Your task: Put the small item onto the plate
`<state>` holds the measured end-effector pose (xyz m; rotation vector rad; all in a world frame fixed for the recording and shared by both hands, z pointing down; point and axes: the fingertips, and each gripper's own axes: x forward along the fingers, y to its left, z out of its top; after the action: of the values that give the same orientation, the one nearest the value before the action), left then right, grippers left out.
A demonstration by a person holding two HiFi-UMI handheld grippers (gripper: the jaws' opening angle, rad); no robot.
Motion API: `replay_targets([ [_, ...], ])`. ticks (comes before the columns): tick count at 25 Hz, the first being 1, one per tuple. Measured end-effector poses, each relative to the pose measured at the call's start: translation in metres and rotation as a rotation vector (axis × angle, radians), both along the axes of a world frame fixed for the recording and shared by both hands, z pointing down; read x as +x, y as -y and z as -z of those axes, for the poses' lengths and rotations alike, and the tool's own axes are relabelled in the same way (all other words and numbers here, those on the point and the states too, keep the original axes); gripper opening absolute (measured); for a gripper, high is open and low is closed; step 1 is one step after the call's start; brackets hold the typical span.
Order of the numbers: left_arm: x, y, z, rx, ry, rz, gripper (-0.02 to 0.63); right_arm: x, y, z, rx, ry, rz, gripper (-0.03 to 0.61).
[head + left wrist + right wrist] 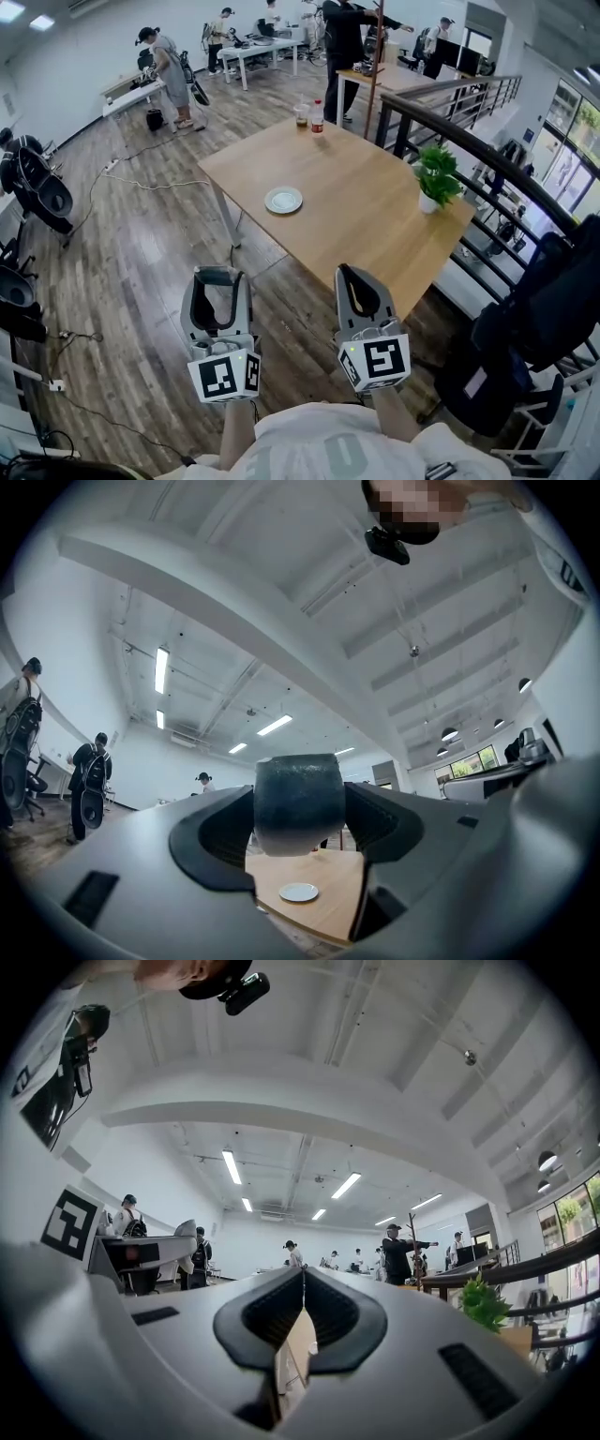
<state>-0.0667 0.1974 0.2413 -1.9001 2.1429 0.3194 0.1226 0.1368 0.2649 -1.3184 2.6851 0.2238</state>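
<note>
— Jaws first. Status?
— Left gripper (pixel 217 281): jaws pinching the small item (pixel 298 803), a dark, stubby, rounded piece with a matt, slightly grainy skin. Right gripper (pixel 354 283): jaws pressed together, nothing between them.
— And the plate?
— Plate (pixel 283 200): white, round, bare. It sits near the edge of the surface (pixel 375 216) that faces the person, toward the left corner. Both grippers hang short of that edge, over the floor.
— Progress?
— In my judgement the pick-up is done. The carry, lowering and release are outstanding, and the item is well apart from the plate.
</note>
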Motion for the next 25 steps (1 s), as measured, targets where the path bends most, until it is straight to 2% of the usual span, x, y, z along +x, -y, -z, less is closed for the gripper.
replay_targets([
  [13,0.013,0.07,-0.022,-0.003,0.022,-0.027,0.304,-0.008,0.058,-0.035,-0.014,-0.03,0.063,0.018],
  [25,-0.069,0.213,-0.049,-0.026,0.01,-0.056,0.304,-0.104,0.184,-0.051,0.007,-0.082,0.091,0.018],
])
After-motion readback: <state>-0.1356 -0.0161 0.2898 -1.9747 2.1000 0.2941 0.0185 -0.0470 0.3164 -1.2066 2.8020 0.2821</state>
